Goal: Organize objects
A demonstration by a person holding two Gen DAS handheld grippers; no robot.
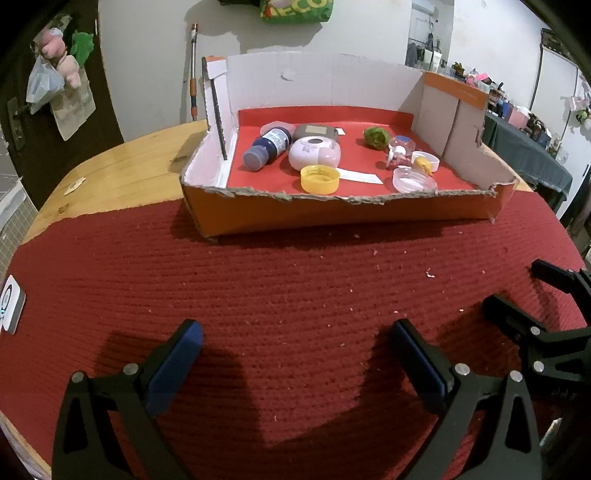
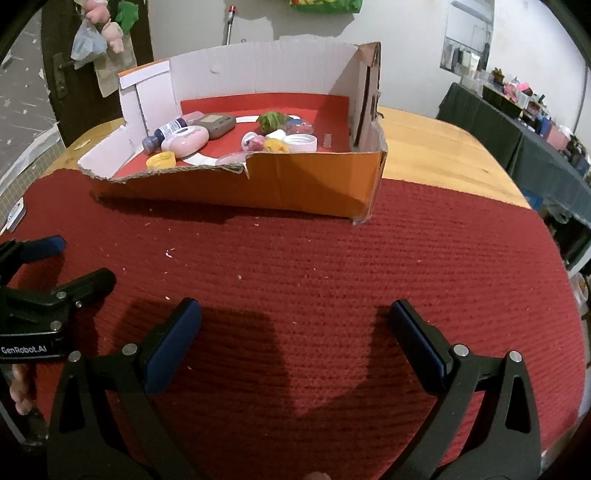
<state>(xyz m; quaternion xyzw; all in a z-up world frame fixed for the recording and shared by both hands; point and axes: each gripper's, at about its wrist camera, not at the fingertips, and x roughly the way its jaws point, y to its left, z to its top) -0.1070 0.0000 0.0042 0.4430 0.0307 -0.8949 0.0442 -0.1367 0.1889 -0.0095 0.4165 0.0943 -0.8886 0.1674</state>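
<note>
Left gripper [image 1: 295, 354] fingers spread wide, nothing held; right gripper [image 2: 295, 339] likewise released, both low over ribbed red knit mat [image 2: 332, 258] on wooden desk [image 2: 443, 136]. Small items — blue bottle [image 1: 267, 147], pink case [image 1: 314, 153], yellow cap [image 1: 319, 180] — seen gathered in torn cardboard box [image 1: 332, 216]. Step judged between picks; next target to be chosen.

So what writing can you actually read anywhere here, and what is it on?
"GenRobot.AI": on the body of the left tool, seen from the right wrist view.
"ECO": partial letters on the green bag hanging on the wall.
Blue bottle label: too small to read.
Pink case: print too blurred.
</note>
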